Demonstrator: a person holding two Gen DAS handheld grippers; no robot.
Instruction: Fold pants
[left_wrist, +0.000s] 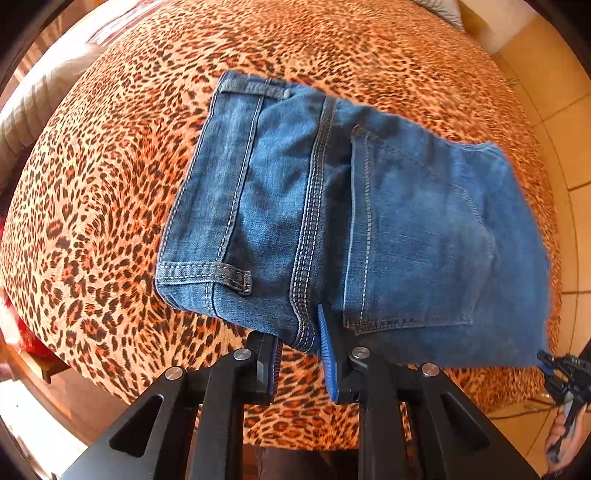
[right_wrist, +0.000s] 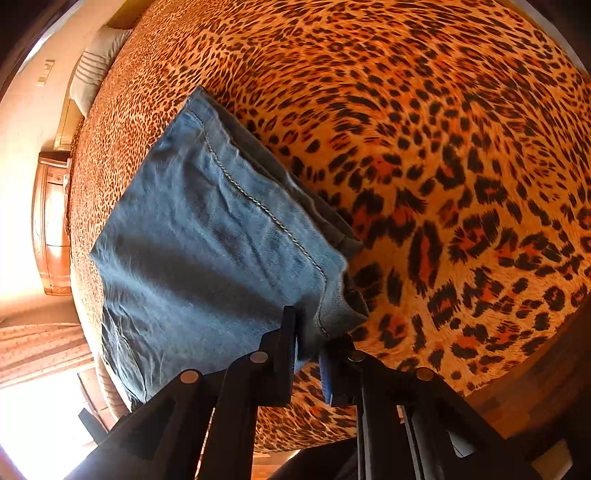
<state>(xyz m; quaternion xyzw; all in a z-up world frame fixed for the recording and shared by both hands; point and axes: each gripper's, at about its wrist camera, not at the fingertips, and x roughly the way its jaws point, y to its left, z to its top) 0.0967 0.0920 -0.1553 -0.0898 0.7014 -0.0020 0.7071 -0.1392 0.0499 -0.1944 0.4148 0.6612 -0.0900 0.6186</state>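
Observation:
Folded blue jeans (left_wrist: 332, 221) lie on a leopard-print bed cover (left_wrist: 110, 177), waistband to the left and a back pocket up. My left gripper (left_wrist: 299, 332) is shut on the jeans' near edge beside the centre seam, with cloth between its blue pads. In the right wrist view the jeans (right_wrist: 207, 236) show as a paler folded stack. My right gripper (right_wrist: 310, 325) is shut on their near corner. The right gripper also shows at the jeans' right corner in the left wrist view (left_wrist: 550, 363).
The bed cover (right_wrist: 443, 184) spreads wide around the jeans. A striped pillow (right_wrist: 96, 70) lies at the bed's far end and a wooden cabinet (right_wrist: 51, 221) stands beside it. A tiled floor (left_wrist: 554, 110) runs along the bed's right edge.

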